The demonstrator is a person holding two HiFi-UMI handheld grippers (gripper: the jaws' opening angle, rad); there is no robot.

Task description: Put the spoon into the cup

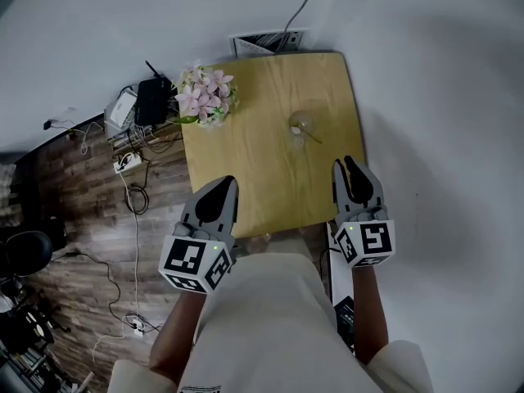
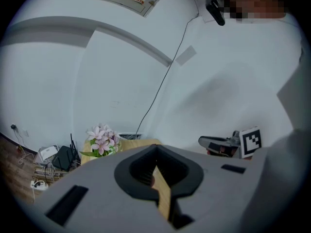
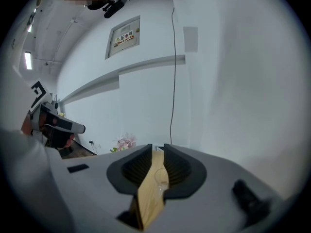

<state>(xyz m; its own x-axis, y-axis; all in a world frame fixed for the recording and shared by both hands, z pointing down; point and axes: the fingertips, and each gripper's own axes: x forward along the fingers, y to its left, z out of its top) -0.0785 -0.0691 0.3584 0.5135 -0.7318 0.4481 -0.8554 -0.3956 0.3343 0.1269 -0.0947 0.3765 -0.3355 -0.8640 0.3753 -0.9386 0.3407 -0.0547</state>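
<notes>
Where wooden worktop (image 1: 246, 170) abuts white wall, spoon (image 1: 314, 137) slants from cup (image 1: 300, 124) toward the right edge. Left tool (image 1: 228, 183) closed, empty; right tool (image 1: 348, 164) slightly parted, empty.

Head camera's steeply down over the table (image 1: 254, 137); my left gripper (image 1: 224, 183) and right gripper (image 1: 345, 164) cameras skim low, sharing the flowers (image 2: 101, 139).

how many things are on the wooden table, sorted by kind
clear cup: 1
spoon: 1
bunch of pink flowers: 1
total: 3
</notes>
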